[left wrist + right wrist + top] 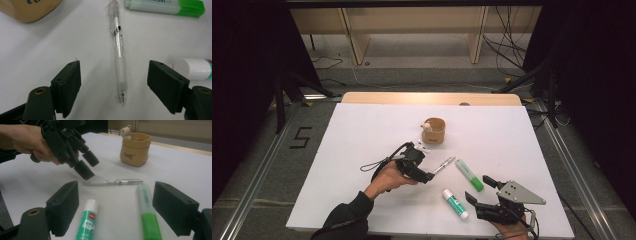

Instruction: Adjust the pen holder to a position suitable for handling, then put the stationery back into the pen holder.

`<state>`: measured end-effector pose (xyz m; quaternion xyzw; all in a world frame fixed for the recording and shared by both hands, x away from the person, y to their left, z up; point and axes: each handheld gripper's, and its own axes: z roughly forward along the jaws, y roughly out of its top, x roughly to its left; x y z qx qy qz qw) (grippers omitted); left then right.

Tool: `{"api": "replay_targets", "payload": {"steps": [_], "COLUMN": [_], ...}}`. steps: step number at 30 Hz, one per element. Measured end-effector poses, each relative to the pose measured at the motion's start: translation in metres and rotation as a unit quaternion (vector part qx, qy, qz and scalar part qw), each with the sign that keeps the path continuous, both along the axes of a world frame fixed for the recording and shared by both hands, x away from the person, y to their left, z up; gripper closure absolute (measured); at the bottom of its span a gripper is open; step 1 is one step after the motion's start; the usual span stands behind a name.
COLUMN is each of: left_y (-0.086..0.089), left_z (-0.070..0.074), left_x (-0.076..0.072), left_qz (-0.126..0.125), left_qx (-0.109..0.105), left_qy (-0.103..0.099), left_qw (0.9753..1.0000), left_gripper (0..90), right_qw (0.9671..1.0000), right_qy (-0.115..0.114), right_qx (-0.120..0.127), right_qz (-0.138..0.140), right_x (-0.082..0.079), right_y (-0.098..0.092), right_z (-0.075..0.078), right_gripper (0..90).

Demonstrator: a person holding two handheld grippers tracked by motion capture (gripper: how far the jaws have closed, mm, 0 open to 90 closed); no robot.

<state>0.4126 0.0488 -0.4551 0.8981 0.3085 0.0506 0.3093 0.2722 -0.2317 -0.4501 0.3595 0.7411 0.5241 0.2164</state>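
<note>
Glue stick [455, 203] and green highlighter [469, 175] lie nearest, before the spread, empty right tool [483, 189]. Beyond, the left tool [428, 176] hovers spread astride the clear pen [119, 52], apparently lined up to pinch it. Farthest on the bench [362, 130] stands the tan pot [434, 131].

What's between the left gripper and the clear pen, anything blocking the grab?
Nothing visible. The left gripper hangs open over the clear pen, one jaw on each side of its tip end. The green highlighter and glue stick lie off to one side, the tan pouch to the other.
</note>
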Motion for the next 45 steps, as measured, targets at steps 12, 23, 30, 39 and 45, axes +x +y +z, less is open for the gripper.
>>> {"api": "replay_targets", "payload": {"steps": [12,23,30,39,45], "left_y": [-0.008,-0.02,-0.024,-0.026,-0.027], "left_z": [0.003,-0.001,-0.006,-0.01,-0.01], "left_x": [-0.002,-0.004,-0.004,-0.001,-0.002], "left_qz": [-0.021,-0.047,-0.05,-0.045,-0.048], "left_qx": [0.031,0.062,0.078,0.094,0.099], "left_qy": [0.006,0.018,0.026,0.029,0.023], "left_qw": [0.9993,0.9968,0.9954,0.9941,0.9937], "left_gripper": [29.5,55.0,67.9,75.2,77.1], "right_qw": [1.0,1.0,0.9999,0.9997,0.9995], "right_qy": [0.003,0.003,0.001,0.003,0.001], "right_qx": [-0.002,-0.006,-0.015,-0.021,-0.027], "right_qz": [0.002,0.001,0.005,0.011,0.015], "right_x": [0.002,0.002,0.002,0.003,0.002], "right_y": [-0.002,-0.001,0.001,0.001,0.005], "right_z": [-0.003,-0.003,-0.004,-0.005,-0.006], "right_gripper": [22.3,22.3,22.5,23.3,23.5]}}
